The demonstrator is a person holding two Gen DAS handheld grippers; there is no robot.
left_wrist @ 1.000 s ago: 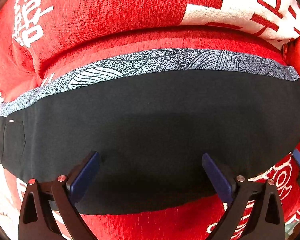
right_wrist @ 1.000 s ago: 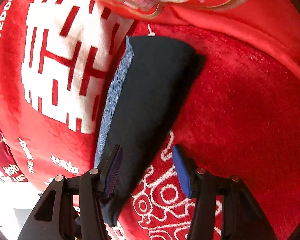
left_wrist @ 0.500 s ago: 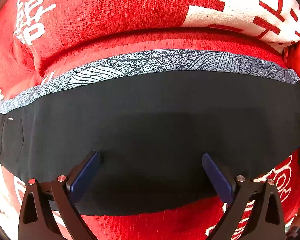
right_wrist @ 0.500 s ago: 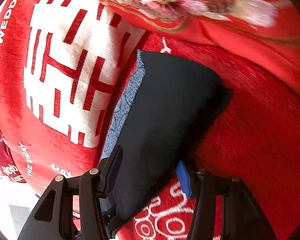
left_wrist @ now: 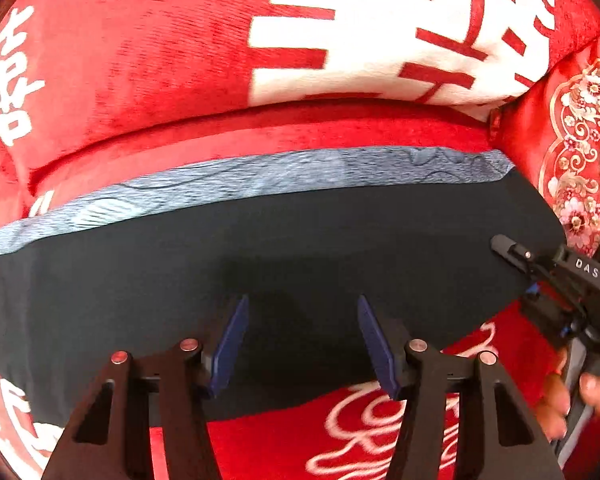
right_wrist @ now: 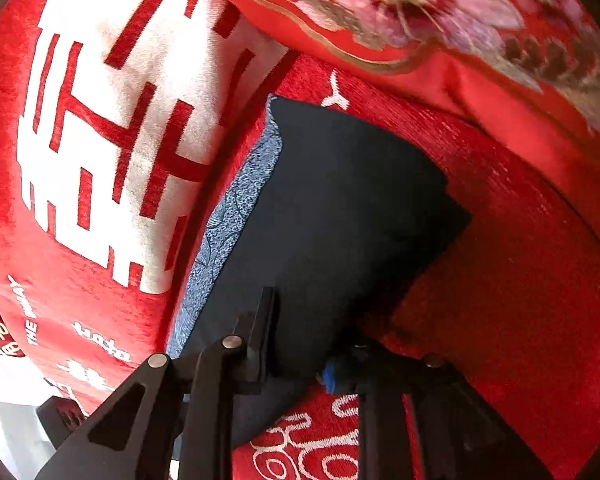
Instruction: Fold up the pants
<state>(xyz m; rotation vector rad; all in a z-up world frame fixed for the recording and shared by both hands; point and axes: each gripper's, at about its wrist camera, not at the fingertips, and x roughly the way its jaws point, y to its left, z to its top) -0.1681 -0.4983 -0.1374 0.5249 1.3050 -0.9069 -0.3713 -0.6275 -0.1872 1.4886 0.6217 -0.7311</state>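
Observation:
The black pants (left_wrist: 300, 256) lie flat as a long band on a red sofa seat, with a grey-blue patterned strip (left_wrist: 236, 184) along their far edge. My left gripper (left_wrist: 302, 344) hovers over the near edge of the pants, jaws partly open, holding nothing. In the right wrist view the pants (right_wrist: 340, 208) run away from me, patterned strip (right_wrist: 236, 208) on the left. My right gripper (right_wrist: 300, 344) has one finger above and one finger below the near end of the pants, closing on the cloth. It also shows in the left wrist view (left_wrist: 540, 276) at the pants' right end.
A red sofa back with white characters (left_wrist: 380, 32) rises behind the pants. A red embroidered floral cushion (right_wrist: 460, 12) lies at the right end of the seat (right_wrist: 520, 280). The seat cover in front carries white swirl patterns (left_wrist: 380, 432).
My left gripper's jaws have narrowed and it has shifted right along the pants. My right gripper has moved forward over the pants' end, and its jaws have closed around the cloth.

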